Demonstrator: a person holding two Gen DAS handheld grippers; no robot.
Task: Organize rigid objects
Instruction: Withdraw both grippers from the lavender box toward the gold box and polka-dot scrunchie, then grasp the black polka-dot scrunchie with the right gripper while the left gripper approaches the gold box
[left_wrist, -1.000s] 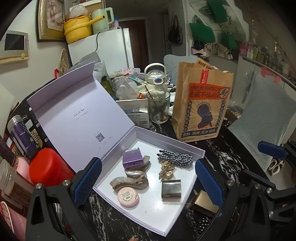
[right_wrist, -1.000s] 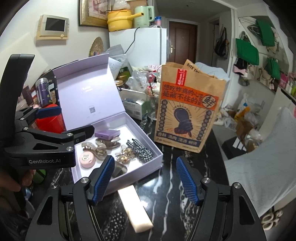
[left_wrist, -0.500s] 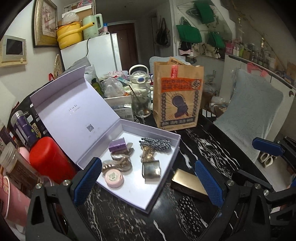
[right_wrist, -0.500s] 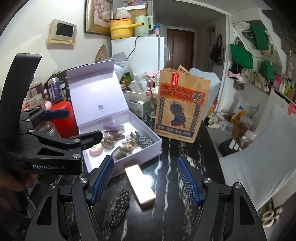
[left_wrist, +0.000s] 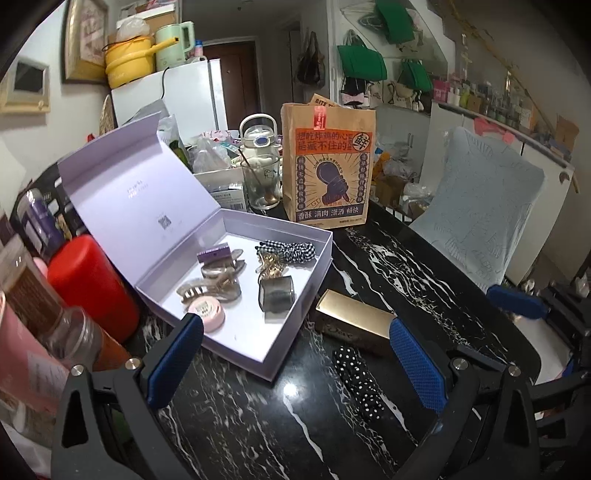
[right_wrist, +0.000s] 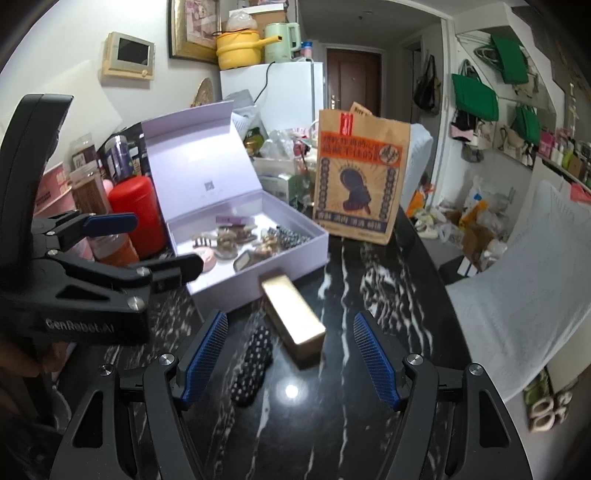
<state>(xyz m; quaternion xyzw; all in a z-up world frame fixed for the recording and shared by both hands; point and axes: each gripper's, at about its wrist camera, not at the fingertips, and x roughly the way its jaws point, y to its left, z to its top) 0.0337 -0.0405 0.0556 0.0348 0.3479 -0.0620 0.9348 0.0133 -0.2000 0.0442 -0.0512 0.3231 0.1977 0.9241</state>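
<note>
We hold both grippers over the black marble table (left_wrist: 424, 280) with nothing in them: the left gripper (left_wrist: 295, 362) and the right gripper (right_wrist: 290, 354) both spread wide. The gold box (right_wrist: 293, 317) lies just outside the open lilac box (left_wrist: 295, 321), by its near corner, with a polka-dot hair clip (right_wrist: 253, 363) beside it.

clips in open box (left_wrist: 295, 295), bar (left_wrist: 354, 321) right, bag (left_wrist: 328, 166) behind

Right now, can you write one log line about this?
left claw: open, empty | right claw: open, empty | gold box, dotted clip: on table, outside open lavender box
</note>
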